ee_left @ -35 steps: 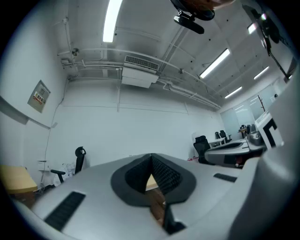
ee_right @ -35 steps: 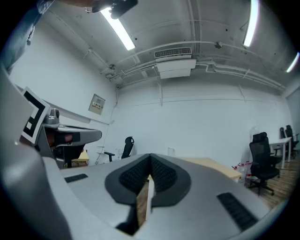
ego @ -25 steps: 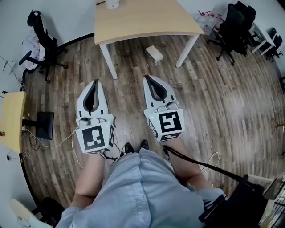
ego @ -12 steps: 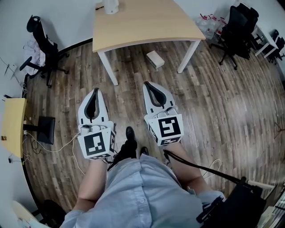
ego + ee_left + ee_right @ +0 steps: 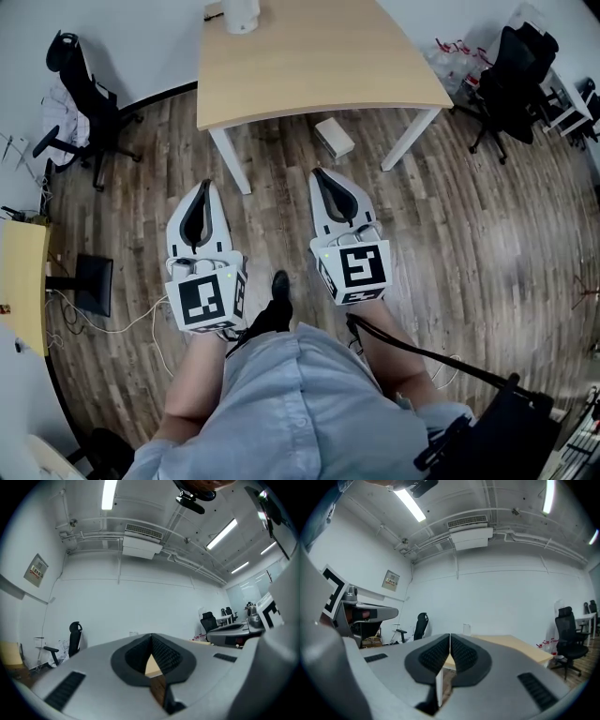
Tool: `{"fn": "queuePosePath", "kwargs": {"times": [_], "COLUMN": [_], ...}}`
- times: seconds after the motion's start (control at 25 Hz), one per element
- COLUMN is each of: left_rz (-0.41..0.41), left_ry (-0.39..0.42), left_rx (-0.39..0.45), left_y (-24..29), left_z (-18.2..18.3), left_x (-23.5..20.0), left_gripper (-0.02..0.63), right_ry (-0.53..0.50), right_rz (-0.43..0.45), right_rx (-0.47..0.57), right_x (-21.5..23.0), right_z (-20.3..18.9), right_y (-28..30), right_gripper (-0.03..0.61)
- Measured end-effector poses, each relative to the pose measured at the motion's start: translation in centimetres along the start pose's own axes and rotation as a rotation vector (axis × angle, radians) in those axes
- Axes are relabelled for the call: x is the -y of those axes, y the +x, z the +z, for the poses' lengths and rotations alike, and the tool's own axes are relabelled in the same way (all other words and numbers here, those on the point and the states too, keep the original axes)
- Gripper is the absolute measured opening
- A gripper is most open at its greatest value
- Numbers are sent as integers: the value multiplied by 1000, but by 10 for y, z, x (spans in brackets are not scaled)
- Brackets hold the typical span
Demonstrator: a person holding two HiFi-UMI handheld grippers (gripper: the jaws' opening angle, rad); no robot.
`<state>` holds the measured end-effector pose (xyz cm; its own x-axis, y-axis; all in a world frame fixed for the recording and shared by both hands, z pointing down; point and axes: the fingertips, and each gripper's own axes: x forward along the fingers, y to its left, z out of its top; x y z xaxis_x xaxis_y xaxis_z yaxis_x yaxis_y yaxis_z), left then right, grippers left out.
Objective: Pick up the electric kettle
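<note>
On the table (image 5: 319,56), kettle (image 5: 241,13) stands far beyond left claw (image 5: 204,186) and right claw (image 5: 322,174).

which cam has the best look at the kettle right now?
Head view: the white kettle stands at the table's far-left corner, though the frame edge crops its top. Right gripper view shows it whole but tiny and distant; left gripper view, barely a speck.

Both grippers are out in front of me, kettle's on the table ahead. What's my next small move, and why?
Probably step closer to the light wooden table: the white electric kettle stands at its far edge, well beyond reach. The left gripper and right gripper are shut and empty, short of the table, so nothing can be grasped yet.
</note>
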<state>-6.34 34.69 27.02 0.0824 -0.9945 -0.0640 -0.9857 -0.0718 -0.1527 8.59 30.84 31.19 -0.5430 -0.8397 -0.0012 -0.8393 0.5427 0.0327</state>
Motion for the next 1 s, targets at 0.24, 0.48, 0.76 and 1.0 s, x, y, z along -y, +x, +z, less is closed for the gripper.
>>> {"fn": "queuePosePath", "kwargs": {"times": [0.24, 0.48, 0.76, 1.0], "left_rz": [2, -12, -20, -26], "left_ry": [-1, -3, -12, -5], "left_rx": [1, 32, 17, -18], "left_y": [70, 130, 172, 214], "left_z": [-5, -6, -18, -33], "left_x": [-38, -60, -72, -73], "left_gripper": [0, 0, 0, 0], "right_ry": [1, -14, -24, -4], "right_rz": [-15, -26, -39, -38], "right_rx": [3, 24, 14, 4], "right_x": [17, 33, 51, 74], "right_z": [6, 17, 15, 6], "right_y": [80, 143, 181, 217], "right_gripper": [3, 3, 3, 3]}}
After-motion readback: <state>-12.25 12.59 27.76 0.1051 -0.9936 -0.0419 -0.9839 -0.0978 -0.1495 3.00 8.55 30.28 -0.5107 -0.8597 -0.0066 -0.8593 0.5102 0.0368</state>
